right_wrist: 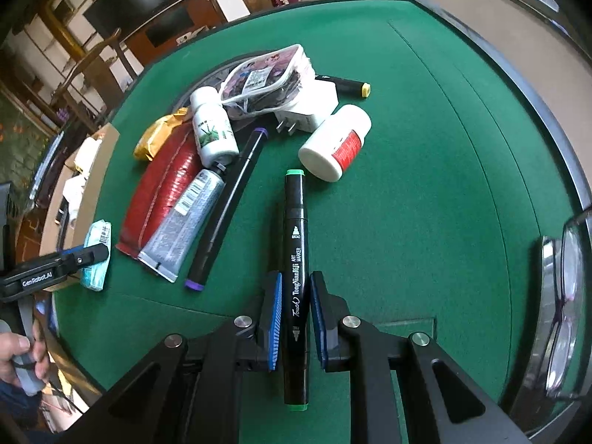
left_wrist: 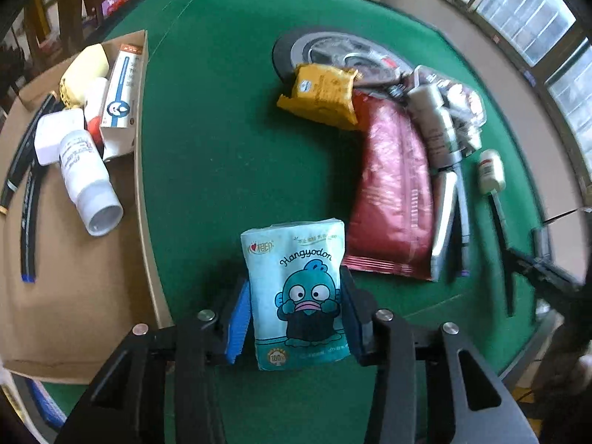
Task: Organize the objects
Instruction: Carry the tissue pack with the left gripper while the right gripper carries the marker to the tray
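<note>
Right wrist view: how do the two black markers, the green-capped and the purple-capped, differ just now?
The green-capped marker is clamped in the right tongs; the purple-capped marker lies loose on the green table. The green-capped one stands apart from the pile; the purple-capped one lies against the silver tube. White lettering shows on the green-capped one, none on the purple-capped. Both are black, double-ended pens.

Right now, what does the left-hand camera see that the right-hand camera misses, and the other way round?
Only the left wrist view shows the open cardboard box with its bottles and cartons clearly, and the cartoon front of the tissue pack in the left gripper.

Only the right wrist view shows the green-capped marker clamped in the right gripper, the red-labelled white jar and the purple-capped marker.

Both show the green table, red pouch and yellow packet.
</note>
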